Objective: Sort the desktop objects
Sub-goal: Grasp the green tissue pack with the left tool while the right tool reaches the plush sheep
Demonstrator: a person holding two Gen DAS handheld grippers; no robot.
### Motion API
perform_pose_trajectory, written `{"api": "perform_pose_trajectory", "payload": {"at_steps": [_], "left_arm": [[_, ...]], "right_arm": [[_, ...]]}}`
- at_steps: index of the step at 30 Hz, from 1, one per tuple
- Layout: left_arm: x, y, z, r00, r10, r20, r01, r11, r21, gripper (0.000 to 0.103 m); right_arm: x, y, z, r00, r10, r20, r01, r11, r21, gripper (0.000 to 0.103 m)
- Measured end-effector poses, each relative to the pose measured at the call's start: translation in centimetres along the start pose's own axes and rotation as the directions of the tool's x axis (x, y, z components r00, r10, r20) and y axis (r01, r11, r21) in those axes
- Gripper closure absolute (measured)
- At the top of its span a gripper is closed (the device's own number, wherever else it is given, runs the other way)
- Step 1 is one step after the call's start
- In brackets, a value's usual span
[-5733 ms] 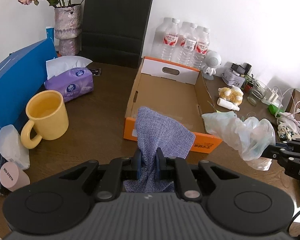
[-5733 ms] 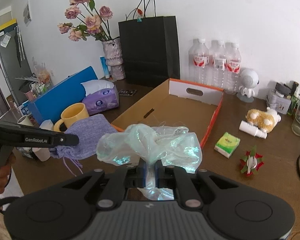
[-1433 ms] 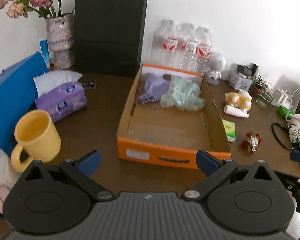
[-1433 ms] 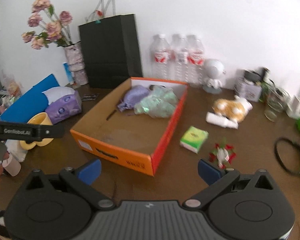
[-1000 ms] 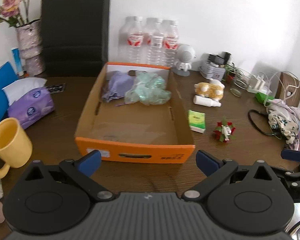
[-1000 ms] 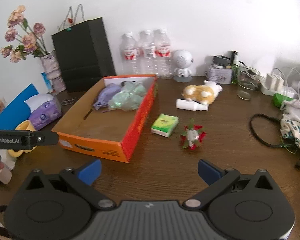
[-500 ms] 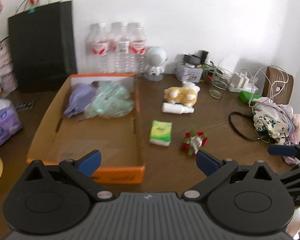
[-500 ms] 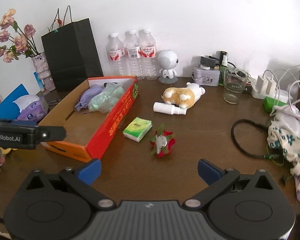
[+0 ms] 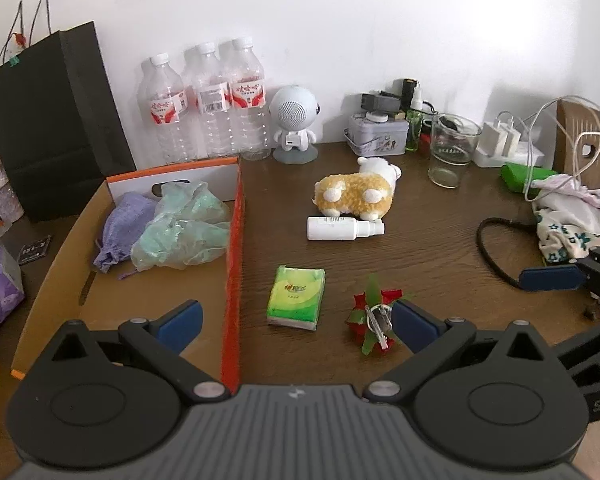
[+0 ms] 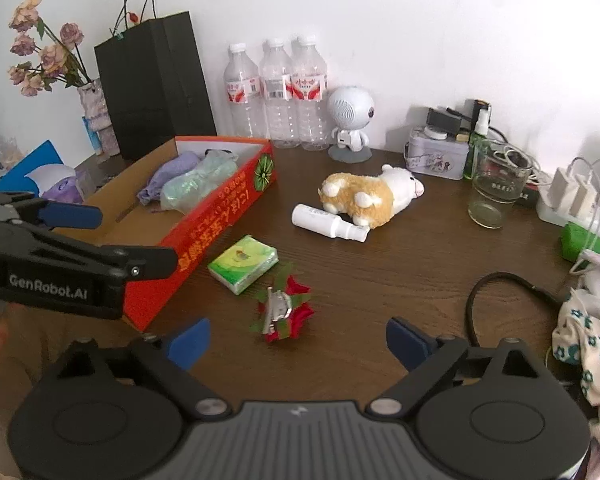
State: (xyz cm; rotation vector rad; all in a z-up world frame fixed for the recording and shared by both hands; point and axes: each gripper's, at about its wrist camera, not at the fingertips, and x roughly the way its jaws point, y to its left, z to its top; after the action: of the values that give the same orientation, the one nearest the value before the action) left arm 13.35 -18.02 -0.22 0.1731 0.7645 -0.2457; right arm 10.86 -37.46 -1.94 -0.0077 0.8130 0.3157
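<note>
An orange cardboard box [image 9: 233, 240] holds a purple cloth pouch [image 9: 122, 226] and a crumpled green plastic bag [image 9: 182, 228] at its far end. On the table right of it lie a green tissue pack [image 9: 296, 296], a red and green hair clip [image 9: 374, 322], a white spray bottle [image 9: 342, 228] and a plush toy [image 9: 358, 196]. My left gripper [image 9: 296, 322] is open and empty, above the tissue pack. My right gripper [image 10: 298, 338] is open and empty, just short of the hair clip [image 10: 282, 308]. The box [image 10: 220, 212] and tissue pack [image 10: 244, 258] also show in the right wrist view.
Water bottles [image 9: 208, 100], a robot-shaped speaker [image 9: 296, 120], a tin [image 9: 376, 140] and a glass [image 9: 452, 152] stand along the back wall. A black paper bag [image 9: 48, 120] stands at back left. A black cable [image 10: 500, 300] and floral cloth [image 10: 592, 340] lie at right.
Both grippers let go of the pouch and the plastic bag, which now lie in the box. Both have swung right, toward the tissue pack and hair clip, and moved closer to them.
</note>
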Motion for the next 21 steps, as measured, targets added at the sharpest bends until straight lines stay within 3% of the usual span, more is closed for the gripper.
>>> {"api": "perform_pose_trajectory", "payload": {"at_steps": [11,21], "left_arm": [[4.8,-1.2,2.5,0.998,0.053,-0.029,-0.055,0.998,-0.04,0.01],[10.0,-2.1,3.0,0.985,0.093,-0.148,-0.097,0.995,-0.018,0.021]], "right_arm": [[4.9,-6.3,4.5,1.0,-0.01,0.017,0.011,0.998,-0.055,0.014],[12.4,-9.9,11.4,1.0,-0.003,-0.004,0.002,0.983,-0.182,0.016]]}}
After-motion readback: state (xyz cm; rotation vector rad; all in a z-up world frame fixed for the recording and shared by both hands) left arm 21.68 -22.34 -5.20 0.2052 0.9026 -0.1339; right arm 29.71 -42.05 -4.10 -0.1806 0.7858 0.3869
